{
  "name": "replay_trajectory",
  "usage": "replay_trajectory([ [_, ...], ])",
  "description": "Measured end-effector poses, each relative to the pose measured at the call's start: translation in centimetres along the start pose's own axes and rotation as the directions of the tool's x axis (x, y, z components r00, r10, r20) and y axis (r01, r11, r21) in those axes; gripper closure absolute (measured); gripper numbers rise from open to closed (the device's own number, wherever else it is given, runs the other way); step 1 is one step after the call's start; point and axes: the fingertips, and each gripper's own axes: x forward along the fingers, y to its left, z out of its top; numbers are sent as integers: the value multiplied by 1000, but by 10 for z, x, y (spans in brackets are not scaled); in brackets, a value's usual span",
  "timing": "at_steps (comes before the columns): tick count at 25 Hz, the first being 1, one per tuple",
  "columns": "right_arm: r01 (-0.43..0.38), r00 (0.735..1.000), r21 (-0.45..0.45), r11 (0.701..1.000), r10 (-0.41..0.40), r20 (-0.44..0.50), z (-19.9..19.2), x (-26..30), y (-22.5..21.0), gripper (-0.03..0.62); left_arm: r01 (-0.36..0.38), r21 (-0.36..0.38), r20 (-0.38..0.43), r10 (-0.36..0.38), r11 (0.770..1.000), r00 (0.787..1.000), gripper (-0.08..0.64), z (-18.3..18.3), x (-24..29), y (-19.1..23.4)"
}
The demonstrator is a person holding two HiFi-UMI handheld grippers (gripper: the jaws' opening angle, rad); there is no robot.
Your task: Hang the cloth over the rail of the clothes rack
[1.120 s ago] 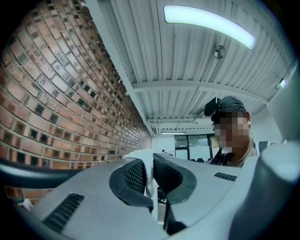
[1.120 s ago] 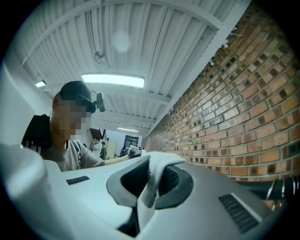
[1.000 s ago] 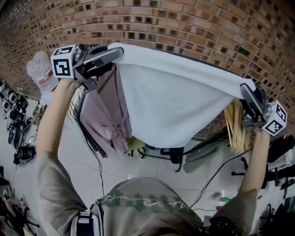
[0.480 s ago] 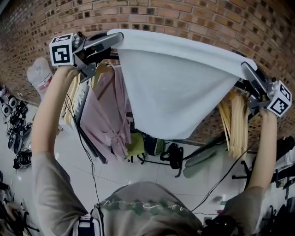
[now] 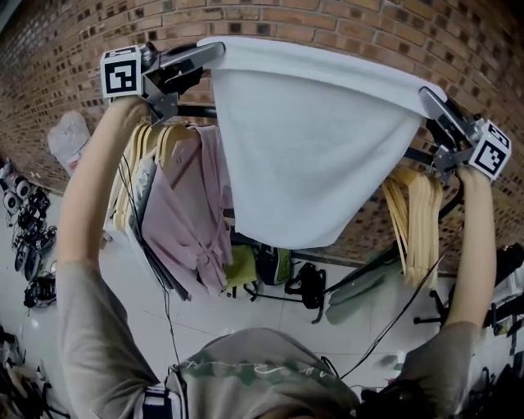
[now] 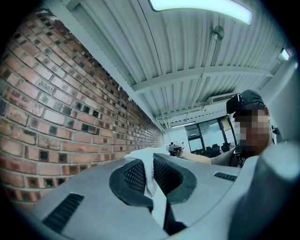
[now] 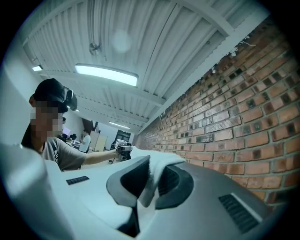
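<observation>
A: Background first. Red brick wall across the top of the head view, pale tiled floor below. Ribbed ceiling with a strip light in the left gripper view. What's on the rack?

B: Dark rail running along the wall. Wooden hangers bunched at the right, more at the left, one carrying a pink garment.

A: And the cloth?

B: White cloth, stretched between the two grippers, both held up on raised arms. Top edge taut and higher in frame than the rail. The rest sags to a rounded point in front of the rail and the pink garment. Not draped over the rail. Contact with the rail: cannot tell, the cloth hides that stretch.

A: Left gripper?

B: Jaws pinched together on the cloth's left top corner. Its own view shows a thin fold of white fabric squeezed between the dark pads. Marker cube faces the head camera.

A: Right gripper?

B: Same. Jaws closed on the right top corner, fabric bunched over and between the pads. Each gripper view shows the cloth edge running off to the other gripper, with the person behind.

A: Floor?

B: Dark gear lying under the rack.
</observation>
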Motion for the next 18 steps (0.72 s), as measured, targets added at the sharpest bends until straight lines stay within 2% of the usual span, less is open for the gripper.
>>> replay_trajectory([
  [4, 18, 1000, 0, 1000, -18, 24, 10, 5, -21, 572, -50, 23, -1, 50, 999, 999, 543, 21, 12, 23],
  [8, 32, 999, -2, 999, -32, 41, 18, 6, -38, 572, -66, 41, -5, 67, 997, 998, 545, 32, 23, 36],
  [13, 52, 998, -44, 998, -51, 29, 30, 12, -56, 572, -115, 64, 1, 115, 991, 993, 543, 40, 30, 54],
  [16, 68, 997, -26, 997, -67, 38, 36, 18, -71, 572, -118, 94, 24, 117, 988, 993, 543, 51, 33, 58],
  [18, 85, 995, -3, 996, -85, 59, 39, 22, -82, 572, -116, 74, 44, 113, 991, 993, 543, 57, 35, 65],
])
